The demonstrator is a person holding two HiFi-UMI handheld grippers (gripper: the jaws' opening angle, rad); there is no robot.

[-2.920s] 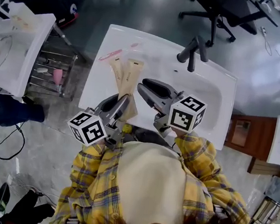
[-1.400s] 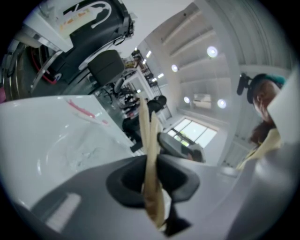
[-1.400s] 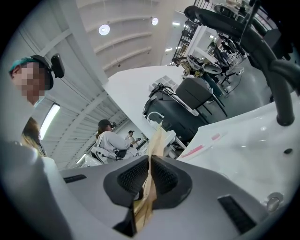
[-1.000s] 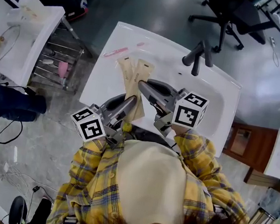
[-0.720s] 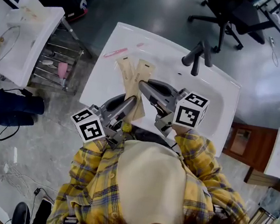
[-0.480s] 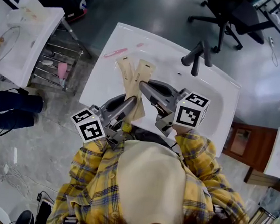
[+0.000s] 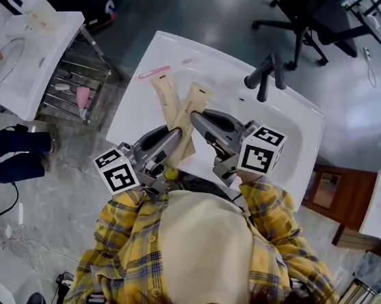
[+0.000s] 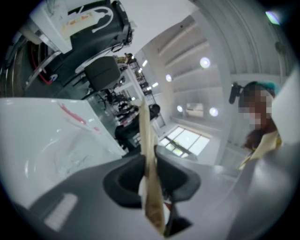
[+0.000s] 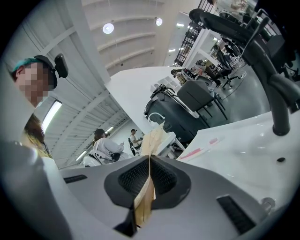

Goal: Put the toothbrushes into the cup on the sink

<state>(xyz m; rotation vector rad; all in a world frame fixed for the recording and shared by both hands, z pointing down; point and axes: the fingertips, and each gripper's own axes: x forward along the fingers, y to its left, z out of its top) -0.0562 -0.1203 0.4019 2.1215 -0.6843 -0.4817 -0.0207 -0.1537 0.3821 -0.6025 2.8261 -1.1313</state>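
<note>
Your left gripper [image 7: 176, 134] is clamped tight on one paper-sleeved toothbrush [image 7: 167, 100] above the sink [image 7: 215, 65]. Your right gripper [image 7: 195, 116] pinches the second sleeved toothbrush [image 7: 197, 99] just beside it. The sleeves may snag each other, or the thin paper could slide out.

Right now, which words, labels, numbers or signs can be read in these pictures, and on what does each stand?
No text can be read anywhere.
Each paper packet: print, if any, too small to read.
Left marker cube and right marker cube: black-and-white square patterns only, no letters or numbers.
</note>
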